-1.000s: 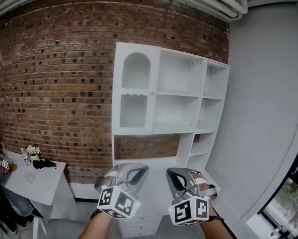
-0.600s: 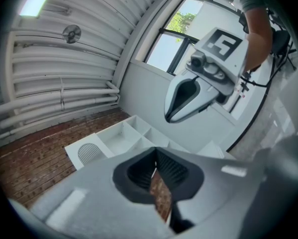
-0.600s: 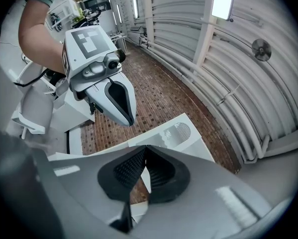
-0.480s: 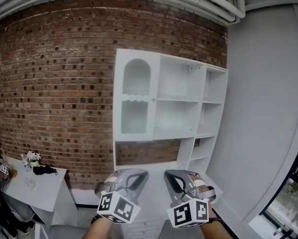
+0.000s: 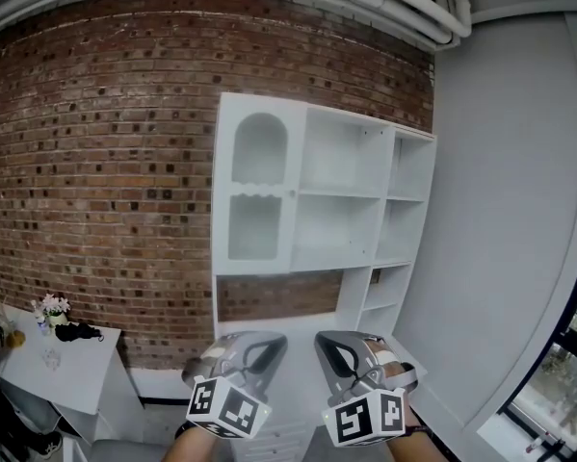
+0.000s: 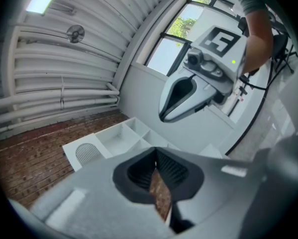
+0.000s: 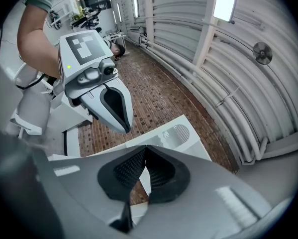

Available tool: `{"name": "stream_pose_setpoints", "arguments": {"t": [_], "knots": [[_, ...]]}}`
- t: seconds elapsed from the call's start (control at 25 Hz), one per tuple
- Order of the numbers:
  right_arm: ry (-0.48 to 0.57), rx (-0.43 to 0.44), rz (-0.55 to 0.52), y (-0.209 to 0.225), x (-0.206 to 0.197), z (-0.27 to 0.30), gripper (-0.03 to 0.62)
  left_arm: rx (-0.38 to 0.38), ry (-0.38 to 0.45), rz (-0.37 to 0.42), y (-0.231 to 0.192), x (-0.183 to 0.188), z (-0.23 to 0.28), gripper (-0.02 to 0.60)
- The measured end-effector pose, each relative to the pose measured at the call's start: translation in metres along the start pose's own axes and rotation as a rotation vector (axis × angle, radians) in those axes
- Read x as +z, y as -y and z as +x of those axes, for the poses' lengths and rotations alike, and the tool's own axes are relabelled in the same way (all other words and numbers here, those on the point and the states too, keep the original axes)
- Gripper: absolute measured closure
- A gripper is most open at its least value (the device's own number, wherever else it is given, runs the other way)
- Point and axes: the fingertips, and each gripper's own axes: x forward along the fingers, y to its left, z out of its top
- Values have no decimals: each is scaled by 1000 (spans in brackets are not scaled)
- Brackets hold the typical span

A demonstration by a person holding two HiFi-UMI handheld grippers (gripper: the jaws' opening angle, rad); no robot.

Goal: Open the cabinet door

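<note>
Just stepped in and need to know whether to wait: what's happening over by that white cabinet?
A person stands facing the white cabinet against the brick wall, holding a claw in each hand. The left claw and right claw are both shut and empty, held low and side by side, well short of the cabinet. The arched cabinet door at upper left is closed and neither claw touches it, so the opening has not started.

The left gripper (image 5: 240, 354) and right gripper (image 5: 351, 354) cover the lowest part of the cabinet (image 5: 312, 191) — its base can't be seen. The table (image 5: 81, 366) is cut by the left edge; a dark thing (image 5: 74, 332) on it is too small to name. The window (image 5: 569, 373) runs off the right edge.
</note>
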Motion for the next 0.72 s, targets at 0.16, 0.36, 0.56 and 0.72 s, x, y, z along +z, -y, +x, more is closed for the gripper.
{"name": "stream_pose_setpoints", "arguments": {"t": [0.16,0.36,0.56,0.72], "knots": [[24,5,9,7,-8,10,588,5,-17,2,-3,-4,13,578],[66,23,20,19,-24,25,588,17,-55,10,-8,-10,36,578],[98,40,30,35,-53,39,588,36,-80,13,-10,-11,70,578],[121,54,38,45,-83,52,588,55,-104,-2,-7,-19,100,578]]}}
